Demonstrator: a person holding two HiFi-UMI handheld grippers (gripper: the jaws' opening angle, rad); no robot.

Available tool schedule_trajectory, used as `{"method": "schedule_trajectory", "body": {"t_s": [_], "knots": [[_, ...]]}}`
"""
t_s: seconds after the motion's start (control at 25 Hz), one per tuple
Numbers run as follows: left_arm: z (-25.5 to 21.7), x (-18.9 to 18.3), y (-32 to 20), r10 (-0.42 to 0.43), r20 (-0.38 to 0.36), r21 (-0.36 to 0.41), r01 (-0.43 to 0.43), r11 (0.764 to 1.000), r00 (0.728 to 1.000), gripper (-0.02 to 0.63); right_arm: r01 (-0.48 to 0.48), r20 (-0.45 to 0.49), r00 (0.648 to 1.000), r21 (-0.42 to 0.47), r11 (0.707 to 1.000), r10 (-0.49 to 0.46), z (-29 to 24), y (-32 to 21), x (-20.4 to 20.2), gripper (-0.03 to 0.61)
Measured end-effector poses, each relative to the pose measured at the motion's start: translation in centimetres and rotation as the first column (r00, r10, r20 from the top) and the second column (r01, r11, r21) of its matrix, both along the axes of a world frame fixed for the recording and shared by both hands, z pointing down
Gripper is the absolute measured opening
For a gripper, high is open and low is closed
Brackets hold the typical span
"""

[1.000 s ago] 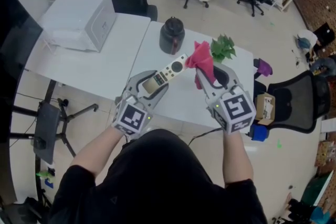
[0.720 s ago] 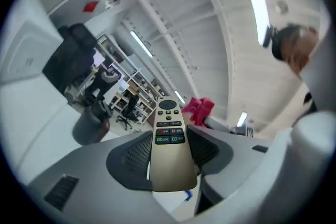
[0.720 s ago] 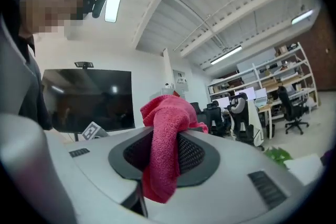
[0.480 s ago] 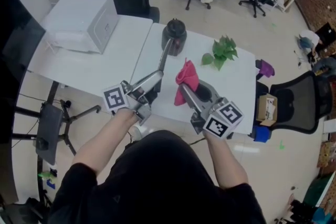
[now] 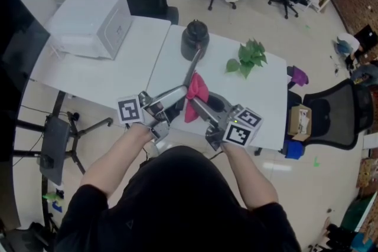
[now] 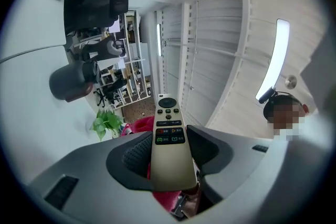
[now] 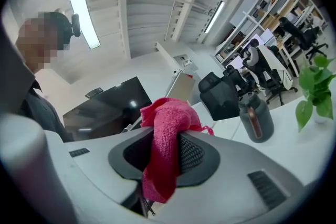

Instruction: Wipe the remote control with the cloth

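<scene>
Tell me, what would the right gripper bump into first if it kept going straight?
Likely the slim gold plastic remote control, held by the left gripper. The right gripper, shut on the pink fluffy cloth, points at it, so the cloth would touch first. The gap is unclear.

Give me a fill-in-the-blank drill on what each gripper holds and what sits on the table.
The left gripper is shut on the ___.
The right gripper is shut on the pink ___.
On the white table are a dark jug and a green ___.
Missing words: remote control; cloth; plant.
</scene>
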State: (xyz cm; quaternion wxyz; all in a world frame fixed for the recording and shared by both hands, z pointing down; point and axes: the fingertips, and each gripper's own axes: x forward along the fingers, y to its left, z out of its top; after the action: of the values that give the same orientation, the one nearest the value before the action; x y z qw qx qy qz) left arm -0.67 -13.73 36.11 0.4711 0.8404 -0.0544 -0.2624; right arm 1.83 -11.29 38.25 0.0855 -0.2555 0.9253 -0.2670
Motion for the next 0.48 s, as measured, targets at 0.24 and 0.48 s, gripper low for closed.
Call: {"method": "schedule_trajectory", "body": {"t_s": [0.24,0.48], "knots": [[0.7,0.7,1.8,0.080,0.053,0.026,-0.081,0.996,0.995,0.209,-0.076,0.051,0.996,0.028,0.997,0.074,-2.4,-2.6,2.7,0.109],[1.0,0.9,2.7,0.123,0.051,0.033,-0.124,0.992,0.991,0.209,-0.140,0.083,0.987,0.056,0.989,0.135,-4.5,-4.6,5.5,0.109]]}}
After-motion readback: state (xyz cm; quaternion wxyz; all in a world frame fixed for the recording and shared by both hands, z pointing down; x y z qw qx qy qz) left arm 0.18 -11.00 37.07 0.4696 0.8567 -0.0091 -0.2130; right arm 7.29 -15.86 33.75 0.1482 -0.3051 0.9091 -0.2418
